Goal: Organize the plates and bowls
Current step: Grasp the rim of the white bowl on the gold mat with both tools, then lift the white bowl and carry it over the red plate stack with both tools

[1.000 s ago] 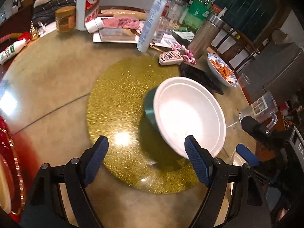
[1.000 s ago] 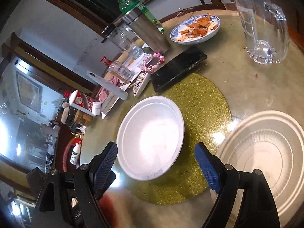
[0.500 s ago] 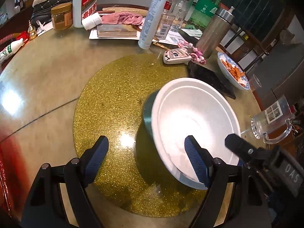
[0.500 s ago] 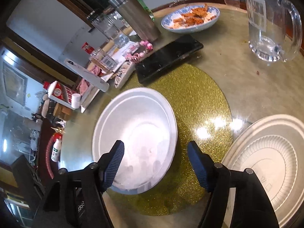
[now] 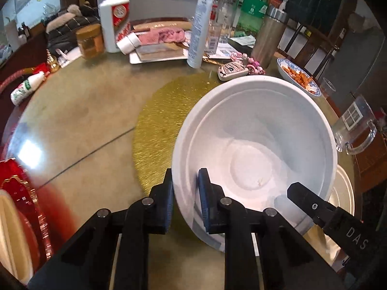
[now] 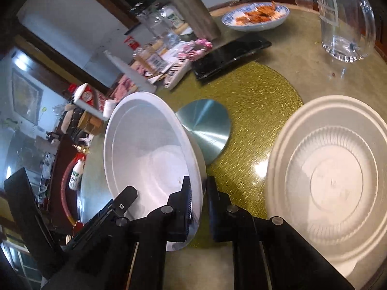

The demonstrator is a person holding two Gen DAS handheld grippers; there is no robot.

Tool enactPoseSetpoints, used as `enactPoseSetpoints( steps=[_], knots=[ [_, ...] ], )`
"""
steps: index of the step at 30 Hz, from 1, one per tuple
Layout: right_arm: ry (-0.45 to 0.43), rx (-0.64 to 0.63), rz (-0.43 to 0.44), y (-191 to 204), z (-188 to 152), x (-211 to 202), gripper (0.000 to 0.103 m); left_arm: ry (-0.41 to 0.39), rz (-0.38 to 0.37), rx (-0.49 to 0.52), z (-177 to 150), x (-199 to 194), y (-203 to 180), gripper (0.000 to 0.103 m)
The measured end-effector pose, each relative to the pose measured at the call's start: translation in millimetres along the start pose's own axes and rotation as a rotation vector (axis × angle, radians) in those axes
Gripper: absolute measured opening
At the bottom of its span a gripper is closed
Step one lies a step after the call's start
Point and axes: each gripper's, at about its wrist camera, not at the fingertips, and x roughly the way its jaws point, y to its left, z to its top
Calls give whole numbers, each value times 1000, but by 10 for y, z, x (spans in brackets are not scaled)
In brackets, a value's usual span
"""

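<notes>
Left wrist view: I am now clamping my left gripper [image 5: 185, 188] and right gripper [image 6: 198, 191] jaws, open a second ago, onto opposite rims of the white bowl [image 5: 254, 157], lifting it tilted above the gold mat [image 5: 159, 120] for stacking.

Gold round mat [image 5: 159, 118], glass pitcher [image 6: 343, 21], black phone [image 6: 229, 55], steel tumbler [image 5: 268, 41]

Bowl [image 5: 254, 145] on round mat [image 5: 164, 111], plate [image 6: 331, 181] right of mat, clutter behind; table [image 5: 79, 111] beneath.
</notes>
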Motion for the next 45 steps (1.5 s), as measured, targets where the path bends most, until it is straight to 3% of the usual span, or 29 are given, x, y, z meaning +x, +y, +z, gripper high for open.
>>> enactPoseSetpoints(
  steps=[6, 17, 45],
  knots=[
    [-16, -37, 34, 139, -332, -160, 12, -47, 45, 26, -214, -235, 131, 17],
    [-23, -59, 42, 172, -773, -243, 12, -54, 59, 52, -511, -354, 266, 17],
    [-41, -169, 5, 341, -1036, -281, 10, -90, 76, 61, -729, -597, 418, 17]
  ],
)
